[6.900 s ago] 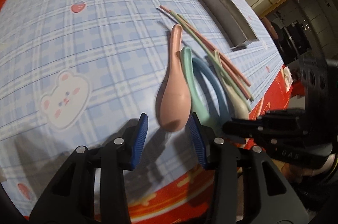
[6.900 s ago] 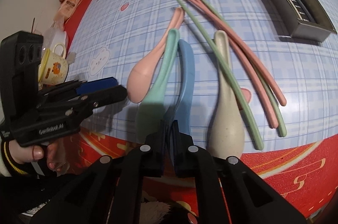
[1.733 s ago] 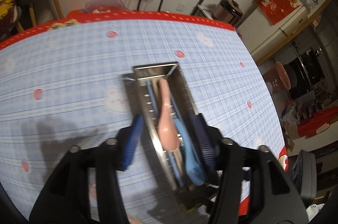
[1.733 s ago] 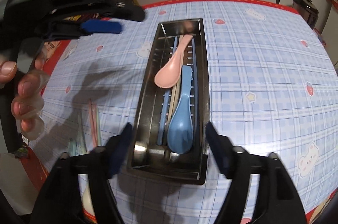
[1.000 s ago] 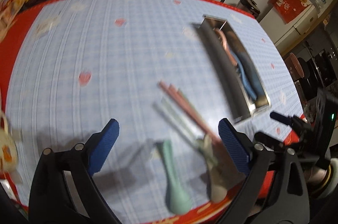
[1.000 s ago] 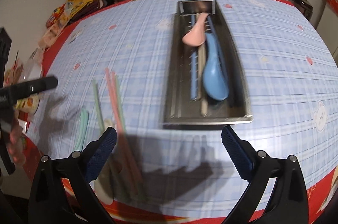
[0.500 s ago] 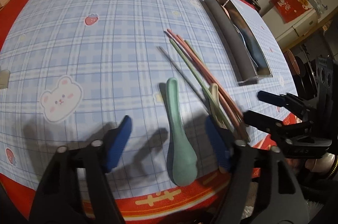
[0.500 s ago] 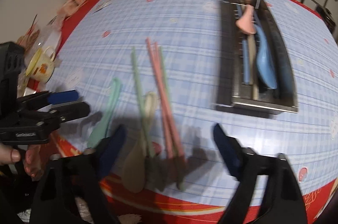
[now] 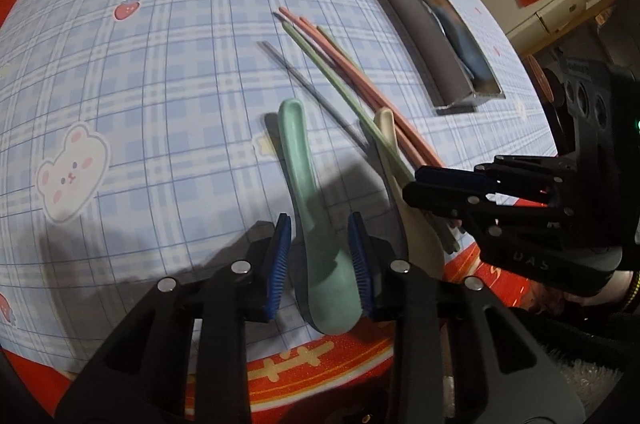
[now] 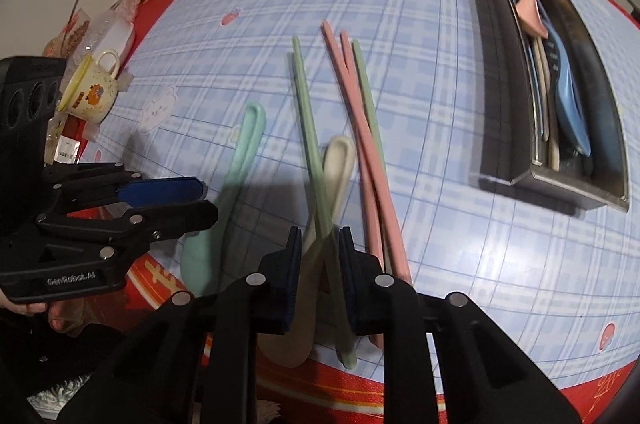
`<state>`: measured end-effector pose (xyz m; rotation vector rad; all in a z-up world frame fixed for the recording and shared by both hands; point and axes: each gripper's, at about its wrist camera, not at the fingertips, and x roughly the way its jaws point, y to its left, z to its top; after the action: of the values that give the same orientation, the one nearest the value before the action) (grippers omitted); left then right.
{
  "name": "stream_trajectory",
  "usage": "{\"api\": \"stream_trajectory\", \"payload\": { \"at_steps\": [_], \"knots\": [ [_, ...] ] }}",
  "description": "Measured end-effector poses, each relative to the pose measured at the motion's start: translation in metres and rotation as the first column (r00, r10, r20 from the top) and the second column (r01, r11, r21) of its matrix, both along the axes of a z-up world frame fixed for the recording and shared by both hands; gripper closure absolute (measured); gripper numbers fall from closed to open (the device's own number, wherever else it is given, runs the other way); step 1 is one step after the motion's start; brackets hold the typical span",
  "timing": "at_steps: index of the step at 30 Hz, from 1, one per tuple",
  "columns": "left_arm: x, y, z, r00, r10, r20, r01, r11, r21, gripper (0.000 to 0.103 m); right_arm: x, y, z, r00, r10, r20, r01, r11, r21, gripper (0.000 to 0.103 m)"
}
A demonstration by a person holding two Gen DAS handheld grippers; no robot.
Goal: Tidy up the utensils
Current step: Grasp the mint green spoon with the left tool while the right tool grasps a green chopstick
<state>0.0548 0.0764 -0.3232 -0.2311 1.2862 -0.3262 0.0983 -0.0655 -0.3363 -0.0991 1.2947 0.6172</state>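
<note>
Reading "GenRobot.AI" on the left tongs (image 10: 168, 198).

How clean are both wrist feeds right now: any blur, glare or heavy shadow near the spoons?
Left wrist: fisheye bends the table; the green spoon is sharp, and dark tong shadow falls beside it. Right wrist: the beige spoon and green chopstick smear slightly; the metal tray is clear, without strong glare.

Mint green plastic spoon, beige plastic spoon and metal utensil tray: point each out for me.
mint green plastic spoon (image 9: 298, 160), left wrist view, on its handle.
beige plastic spoon (image 10: 338, 160), right wrist view, on its upper handle.
metal utensil tray (image 10: 496, 64), right wrist view, on its near side wall.
</note>
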Motion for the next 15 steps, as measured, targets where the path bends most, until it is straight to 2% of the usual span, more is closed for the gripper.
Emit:
{"api": "stream_trajectory", "payload": {
  "at_steps": [10,15],
  "knots": [
    [-0.004,-0.016,-0.006,0.998,-0.049,-0.034,0.05,0.997,0.054,0.07,0.005,-0.005,-0.006,0.999,-0.012,-0.032,0.013,1.0,0.02,0.092],
    [-0.009,-0.027,-0.007,0.995,-0.084,-0.044,0.088,0.991,0.097,0.065,0.005,-0.006,-0.006,0.999,-0.011,-0.039,0.013,0.999,0.032,0.096]
  ]
}}
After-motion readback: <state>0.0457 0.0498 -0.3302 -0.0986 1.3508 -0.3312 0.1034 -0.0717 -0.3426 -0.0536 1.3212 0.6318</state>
